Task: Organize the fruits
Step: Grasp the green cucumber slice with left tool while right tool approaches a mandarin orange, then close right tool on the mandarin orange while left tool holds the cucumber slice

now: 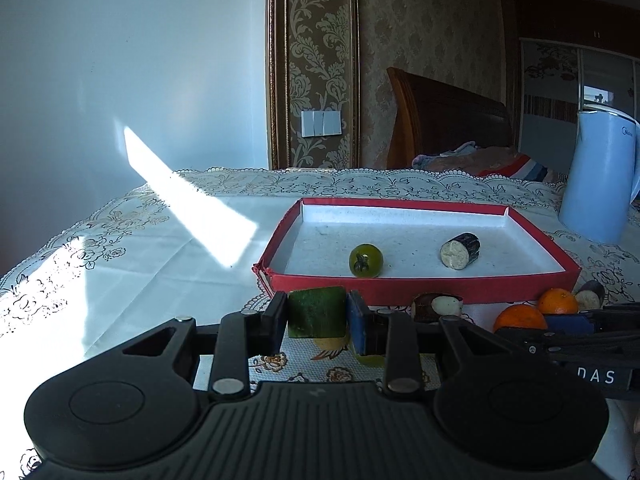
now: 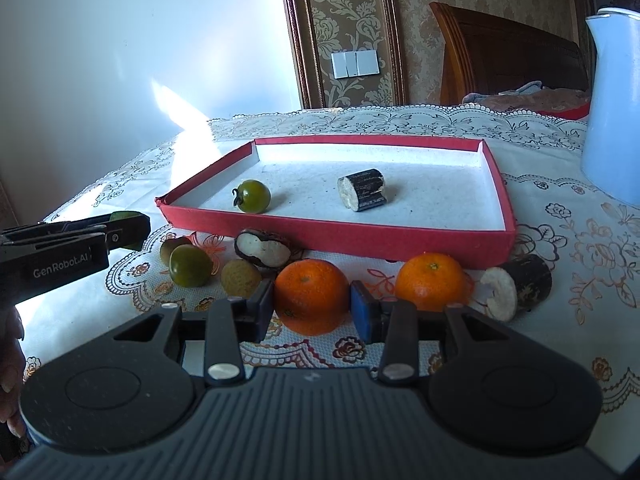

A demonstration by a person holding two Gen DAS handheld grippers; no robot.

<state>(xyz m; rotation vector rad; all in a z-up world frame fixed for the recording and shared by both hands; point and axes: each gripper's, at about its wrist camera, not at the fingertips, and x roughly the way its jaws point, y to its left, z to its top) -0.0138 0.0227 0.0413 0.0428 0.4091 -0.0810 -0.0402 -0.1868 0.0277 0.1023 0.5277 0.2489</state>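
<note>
Right wrist: "GenRobot.AI" on left gripper (image 2: 132,226)

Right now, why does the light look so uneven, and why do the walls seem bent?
Left wrist view: a sunlight band crosses wall and tablecloth, washing out the pattern; the red tray lies in shade. Right wrist view: the sunlit patch glares at left; the fisheye lens bows the wall trim and blue kettle.

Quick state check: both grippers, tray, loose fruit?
Left gripper: shut on green chunk, lifted.
Right gripper: around near orange, grip unclear.
Tray: holds green tomato and cane piece.
Far orange: on the cloth.
</note>
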